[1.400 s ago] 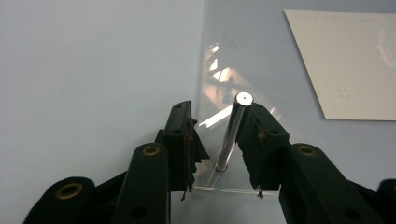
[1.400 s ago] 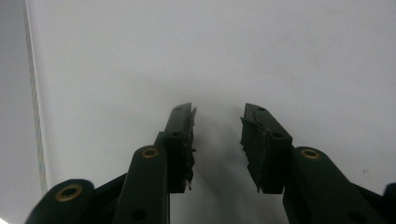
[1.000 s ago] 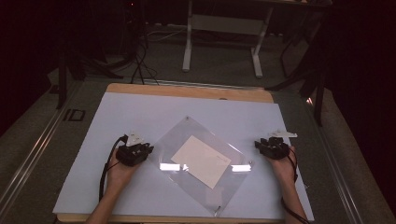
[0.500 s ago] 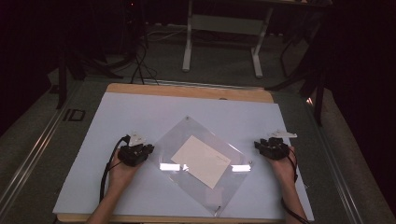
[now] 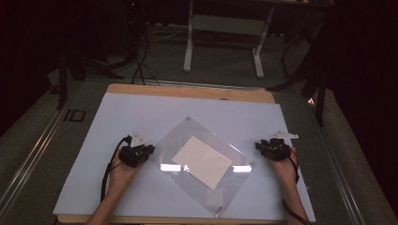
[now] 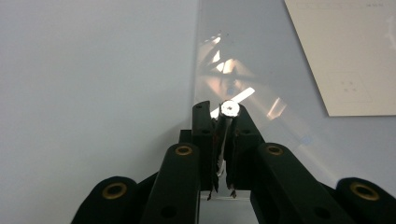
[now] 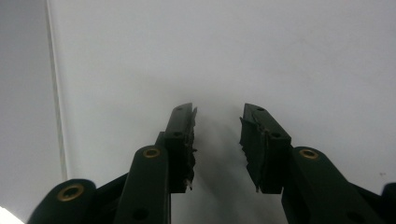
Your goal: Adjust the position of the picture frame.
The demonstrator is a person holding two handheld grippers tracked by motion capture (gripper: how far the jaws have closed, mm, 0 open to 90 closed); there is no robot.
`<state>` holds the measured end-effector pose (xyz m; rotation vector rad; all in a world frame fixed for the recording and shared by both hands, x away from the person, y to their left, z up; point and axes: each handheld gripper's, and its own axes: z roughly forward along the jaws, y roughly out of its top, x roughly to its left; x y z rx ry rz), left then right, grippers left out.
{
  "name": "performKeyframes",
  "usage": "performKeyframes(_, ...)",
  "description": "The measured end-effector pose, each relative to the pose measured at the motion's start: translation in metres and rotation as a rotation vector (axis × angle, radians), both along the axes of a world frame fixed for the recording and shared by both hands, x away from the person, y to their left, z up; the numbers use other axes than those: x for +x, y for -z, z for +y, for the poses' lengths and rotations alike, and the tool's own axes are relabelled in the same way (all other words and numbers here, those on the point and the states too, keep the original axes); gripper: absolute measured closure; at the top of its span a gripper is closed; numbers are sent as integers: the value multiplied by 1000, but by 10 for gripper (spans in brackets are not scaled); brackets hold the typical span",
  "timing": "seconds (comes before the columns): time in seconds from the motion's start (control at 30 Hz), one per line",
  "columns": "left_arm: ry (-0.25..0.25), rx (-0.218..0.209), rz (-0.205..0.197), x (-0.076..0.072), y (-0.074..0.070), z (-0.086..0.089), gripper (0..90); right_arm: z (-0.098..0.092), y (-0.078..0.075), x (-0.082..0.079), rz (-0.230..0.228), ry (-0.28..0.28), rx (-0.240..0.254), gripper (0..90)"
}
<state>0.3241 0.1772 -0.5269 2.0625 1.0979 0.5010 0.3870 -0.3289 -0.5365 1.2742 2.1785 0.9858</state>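
Dark room surrounded a white table (image 5: 141,117), where a clear plastic sleeve (image 5: 206,187) holding a pale paper sheet (image 5: 202,161) lay turned like a diamond at centre. It looked thin, limp, glossy and likely slippery, best pinched at an edge or corner. At nine o'clock the left gripper (image 6: 223,122) was closed at the sleeve's edge, possibly pinching it, while at three o'clock the right gripper (image 7: 217,140) stood half open and empty.

One clear sheet (image 5: 202,171), one paper card (image 5: 202,161), two grippers.

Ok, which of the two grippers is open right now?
The right gripper: its jaws stand apart over bare white table. The left gripper is shut on the clear sleeve's corner.
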Motion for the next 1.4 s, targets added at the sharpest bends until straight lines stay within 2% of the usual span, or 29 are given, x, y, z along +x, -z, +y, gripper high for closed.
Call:
performKeyframes(0.13,4,10,-1,0,-2,0,842,1,-2,-2,8,-29,34,660)
performKeyframes(0.27,14,20,2,3,-4,0,843,3,-7,-5,-11,-65,38,699)
performKeyframes(0.43,1,22,-16,18,-11,-3,845,6,-11,-7,-27,-88,38,752)
performKeyframes(0.63,-15,32,-41,49,-22,-10,846,12,-9,-5,-23,-121,37,761)
performKeyframes(0.8,-34,44,-54,86,-28,-22,846,17,-7,-4,-19,-137,29,760)
performKeyframes(0.83,-34,44,-54,86,-28,-22,846,17,-7,-4,-19,-137,29,760)
performKeyframes(0.87,-44,48,-55,102,-29,-28,846,18,-7,-4,-19,-140,29,760)
performKeyframes(0.9,-47,48,-54,106,-29,-29,846,18,-6,-3,-18,-140,27,761)
performKeyframes(1.03,-73,50,-34,137,-25,-42,846,17,-5,-3,-16,-140,22,760)
performKeyframes(1.2,-105,57,-7,170,-24,-61,846,13,-5,-3,-18,-129,34,760)
performKeyframes(1.23,-105,57,-7,170,-24,-61,847,13,-5,-3,-18,-129,34,760)
performKeyframes(1.27,-124,52,8,180,-22,-67,847,11,-5,-3,-18,-124,36,760)
performKeyframes(1.4,-145,55,48,191,-11,-73,846,10,-4,-3,-18,-125,34,759)
